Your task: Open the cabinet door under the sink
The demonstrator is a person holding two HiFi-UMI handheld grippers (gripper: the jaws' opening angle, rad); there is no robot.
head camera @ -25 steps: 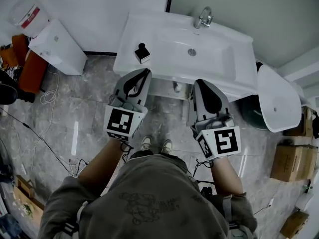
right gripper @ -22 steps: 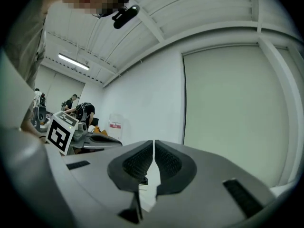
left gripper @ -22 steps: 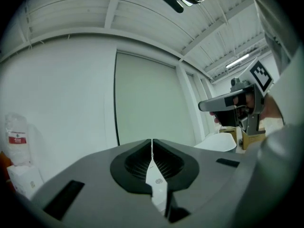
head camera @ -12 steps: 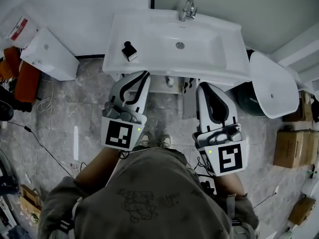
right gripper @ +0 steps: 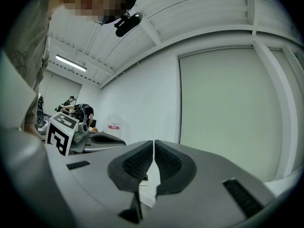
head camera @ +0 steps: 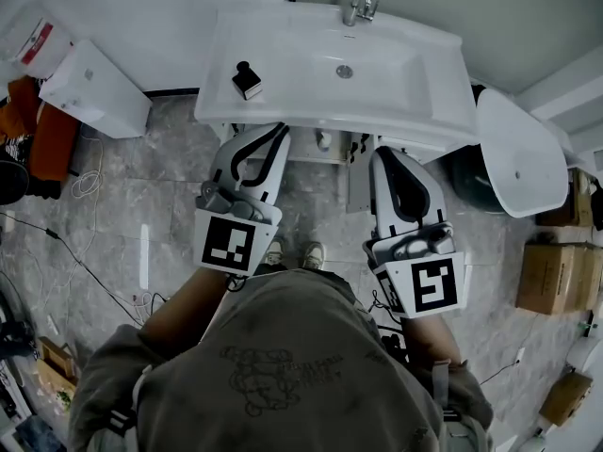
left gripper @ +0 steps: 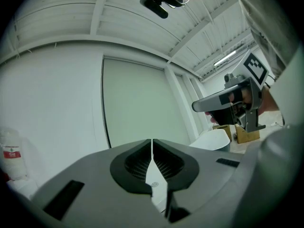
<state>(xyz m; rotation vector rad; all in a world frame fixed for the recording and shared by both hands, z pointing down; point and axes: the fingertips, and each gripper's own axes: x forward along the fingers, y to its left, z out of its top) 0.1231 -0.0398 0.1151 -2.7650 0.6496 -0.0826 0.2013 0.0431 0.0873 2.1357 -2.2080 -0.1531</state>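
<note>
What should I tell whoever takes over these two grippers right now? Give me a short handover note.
Left gripper: shut, empty, held level in front of the sink.
Right gripper: shut, empty, level beside it.
Cabinet: only a strip of its front shows under the sink's edge. A grey panel juts out beside the right gripper. It may be the door standing open, but I cannot tell from above.
Done: unclear; neither gripper touches the cabinet.
Left: check the door and, if it is shut, pull it open.

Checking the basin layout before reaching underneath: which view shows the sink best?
The head view: the whole sink, faucet included, from above. Both gripper views show only a white sliver of it between their shut jaws.
</note>
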